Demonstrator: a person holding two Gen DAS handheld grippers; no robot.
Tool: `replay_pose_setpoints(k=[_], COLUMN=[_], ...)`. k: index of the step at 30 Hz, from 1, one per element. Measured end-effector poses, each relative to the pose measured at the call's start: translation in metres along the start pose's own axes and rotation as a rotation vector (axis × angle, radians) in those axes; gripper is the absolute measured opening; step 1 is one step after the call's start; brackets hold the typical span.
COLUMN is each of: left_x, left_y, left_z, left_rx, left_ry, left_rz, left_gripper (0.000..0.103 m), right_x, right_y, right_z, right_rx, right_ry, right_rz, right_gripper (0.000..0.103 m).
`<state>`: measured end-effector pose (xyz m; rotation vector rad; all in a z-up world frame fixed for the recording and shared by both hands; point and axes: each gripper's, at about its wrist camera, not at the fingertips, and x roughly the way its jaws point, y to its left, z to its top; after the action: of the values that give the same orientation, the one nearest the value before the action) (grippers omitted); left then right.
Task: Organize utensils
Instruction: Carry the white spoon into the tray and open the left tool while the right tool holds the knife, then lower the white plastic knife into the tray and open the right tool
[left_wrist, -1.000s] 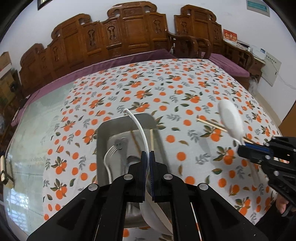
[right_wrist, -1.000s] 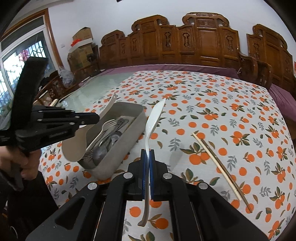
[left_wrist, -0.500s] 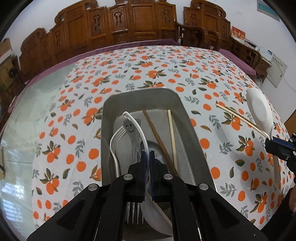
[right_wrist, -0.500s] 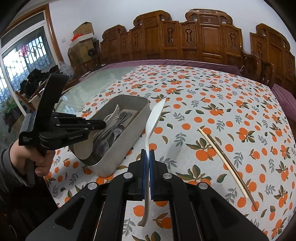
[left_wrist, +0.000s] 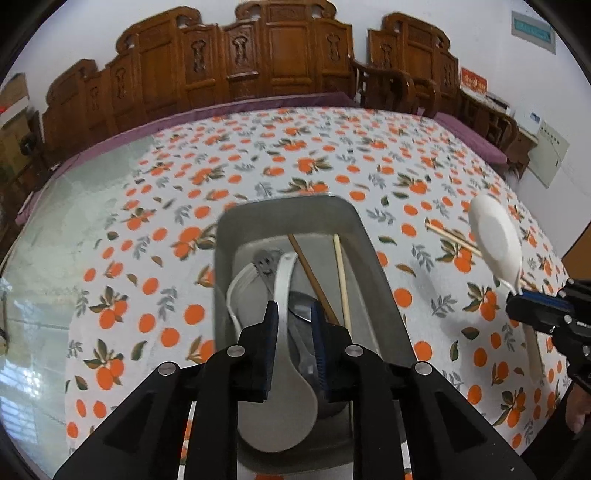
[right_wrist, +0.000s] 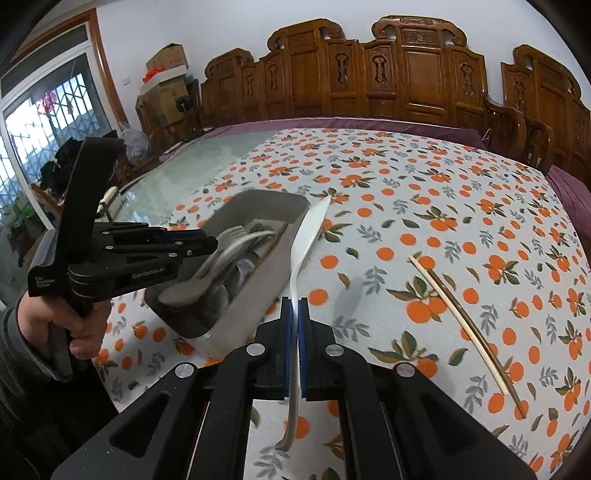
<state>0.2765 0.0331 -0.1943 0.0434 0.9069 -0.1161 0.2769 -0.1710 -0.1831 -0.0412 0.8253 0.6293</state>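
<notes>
Tray (left_wrist: 373, 254) directly under left gripper (left_wrist: 293, 321), jaws opening, white spoon (left_wrist: 284, 354) lying lengthwise inside between them. Right gripper (right_wrist: 294, 314) pinches second spoon (right_wrist: 304, 236) just right of tray; chopsticks (right_wrist: 465, 317) farther right.

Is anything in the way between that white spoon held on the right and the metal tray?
Yes: the left gripper hovers over the metal tray, jaws opening around another white spoon. The right gripper's spoon has bare tablecloth otherwise.

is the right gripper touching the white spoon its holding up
Touching. In the right wrist view the right gripper has its jaws shut flat on the handle of the white spoon, no gap on either side, bowl raised beside the metal tray.
</notes>
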Motion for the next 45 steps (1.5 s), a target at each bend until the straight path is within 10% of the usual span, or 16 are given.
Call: replay_pose_setpoints(k=[21, 45], left_x=[-0.025, -0.021], left_y=[0.072, 0.075], left_z=[0.007, 0.005], left_rx=[-0.140, -0.153], left_ry=[-0.092, -0.088], left_rz=[0.101, 0.116], left_gripper=[0.055, 0.056], right_x=[0.069, 0.093], right_y=[0.052, 0.047], right_z=[0.057, 0.039], right_rx=[0.010, -0.008], right_ry=[-0.019, 0.023], right_rz=[0.106, 0.117], right_gripper=[0.004, 0.007])
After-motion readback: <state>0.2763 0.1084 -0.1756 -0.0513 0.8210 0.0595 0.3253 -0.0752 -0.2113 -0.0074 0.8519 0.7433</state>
